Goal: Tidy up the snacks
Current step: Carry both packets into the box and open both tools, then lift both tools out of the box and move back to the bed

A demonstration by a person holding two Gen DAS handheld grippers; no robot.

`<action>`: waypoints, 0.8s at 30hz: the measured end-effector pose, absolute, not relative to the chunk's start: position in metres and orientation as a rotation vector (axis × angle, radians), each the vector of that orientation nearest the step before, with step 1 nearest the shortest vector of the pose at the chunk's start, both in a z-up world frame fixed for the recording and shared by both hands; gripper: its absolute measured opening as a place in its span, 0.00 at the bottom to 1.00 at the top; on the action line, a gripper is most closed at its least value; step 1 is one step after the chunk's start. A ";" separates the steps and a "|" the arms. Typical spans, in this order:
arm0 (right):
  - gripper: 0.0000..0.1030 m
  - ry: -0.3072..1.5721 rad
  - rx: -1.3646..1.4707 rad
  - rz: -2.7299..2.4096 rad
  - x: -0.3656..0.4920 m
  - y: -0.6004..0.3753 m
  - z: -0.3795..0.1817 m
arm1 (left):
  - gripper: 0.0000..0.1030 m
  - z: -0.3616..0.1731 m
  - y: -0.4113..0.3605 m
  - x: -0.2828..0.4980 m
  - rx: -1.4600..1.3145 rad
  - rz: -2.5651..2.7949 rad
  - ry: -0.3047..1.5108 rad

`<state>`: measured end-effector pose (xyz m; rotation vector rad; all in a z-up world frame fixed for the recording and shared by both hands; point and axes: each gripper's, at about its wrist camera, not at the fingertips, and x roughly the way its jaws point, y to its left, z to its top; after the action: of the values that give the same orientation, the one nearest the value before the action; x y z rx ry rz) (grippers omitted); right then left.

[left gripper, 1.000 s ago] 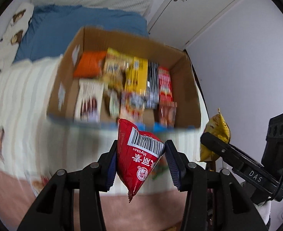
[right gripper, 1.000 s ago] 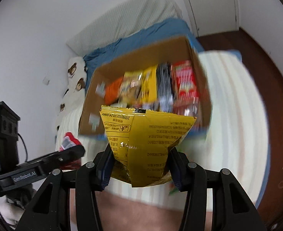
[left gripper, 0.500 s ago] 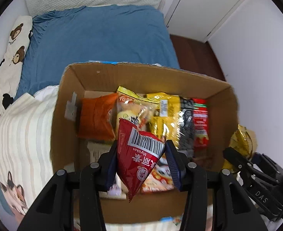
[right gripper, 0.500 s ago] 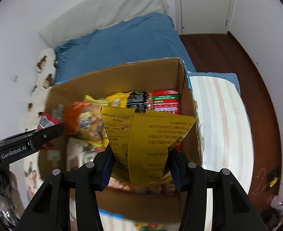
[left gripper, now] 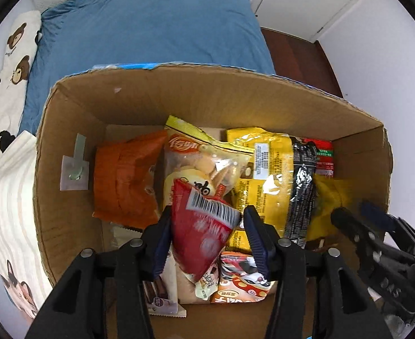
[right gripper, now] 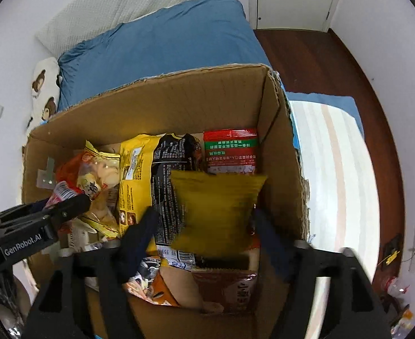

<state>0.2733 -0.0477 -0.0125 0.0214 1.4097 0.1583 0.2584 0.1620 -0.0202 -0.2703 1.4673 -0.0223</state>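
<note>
**Both grippers over the snack box, one packet gripped, one loose between spread fingers**

Left gripper point(left gripper: 206, 236): the jaws are clamped on a red packet point(left gripper: 200, 233), triangular in outline, with a white barcode panel near its top edge and white characters on the red face. The print is blurred. The packet hangs inside the mouth of the cardboard box point(left gripper: 66, 197), above the snacks on the floor of the box.

Right gripper point(right gripper: 204, 236): the fingers stand spread, apart from the sides of a yellow packet point(right gripper: 217, 212). The packet is plain mustard-yellow on the visible face, pillow-shaped and motion-blurred. It sits between the fingers at the right side of the box, close to the right wall, with no visible contact on either side.

Box contents, nearer to farther: an orange-and-white printed packet point(left gripper: 240, 282) at the near wall; behind it an orange bag point(left gripper: 127, 178), a clear-windowed yellow bag point(left gripper: 204, 158), a large yellow bag point(left gripper: 264, 175), a black packet point(left gripper: 302, 186) and a red-and-green packet point(right gripper: 230, 149) standing in a row.

Beyond the box lies a blue sheet point(left gripper: 151, 28).
</note>
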 end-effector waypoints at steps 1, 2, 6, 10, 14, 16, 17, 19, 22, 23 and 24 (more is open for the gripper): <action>0.86 1.417 0.025 0.168 0.272 -0.046 -0.013 | 0.57 -0.019 0.163 0.257 -0.271 -0.017 1.460; 0.88 1.422 0.019 0.174 0.271 -0.044 -0.013 | 0.60 -0.019 0.163 0.256 -0.268 -0.017 1.456; 0.95 1.427 -0.027 0.175 0.262 -0.035 -0.014 | 0.90 -0.014 0.163 0.251 -0.222 0.005 1.441; 0.98 1.428 -0.050 0.166 0.253 -0.033 -0.016 | 0.93 -0.009 0.165 0.242 -0.219 0.017 1.418; 0.98 1.405 -0.052 0.163 0.242 -0.035 -0.008 | 0.95 -0.001 0.166 0.231 -0.207 0.017 1.391; 0.98 1.388 -0.059 0.159 0.238 -0.034 -0.003 | 0.95 0.004 0.164 0.225 -0.194 0.013 1.371; 0.98 1.378 -0.058 0.161 0.234 -0.035 0.001 | 0.95 0.008 0.164 0.221 -0.187 0.012 1.359; 0.98 1.367 -0.042 0.174 0.228 -0.036 0.007 | 0.95 0.013 0.162 0.212 -0.183 0.015 1.330; 0.98 1.339 -0.047 0.171 0.217 -0.039 0.014 | 0.95 0.020 0.159 0.197 -0.160 0.037 1.286; 0.98 1.328 -0.051 0.169 0.212 -0.040 0.017 | 0.95 0.023 0.158 0.191 -0.150 0.048 1.269; 0.98 1.317 -0.053 0.168 0.207 -0.040 0.019 | 0.95 0.026 0.157 0.184 -0.138 0.055 1.250</action>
<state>0.2067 -0.0404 0.0189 -0.0527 1.3172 0.1675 0.1835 0.1570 0.0265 -0.1379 1.2500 0.0552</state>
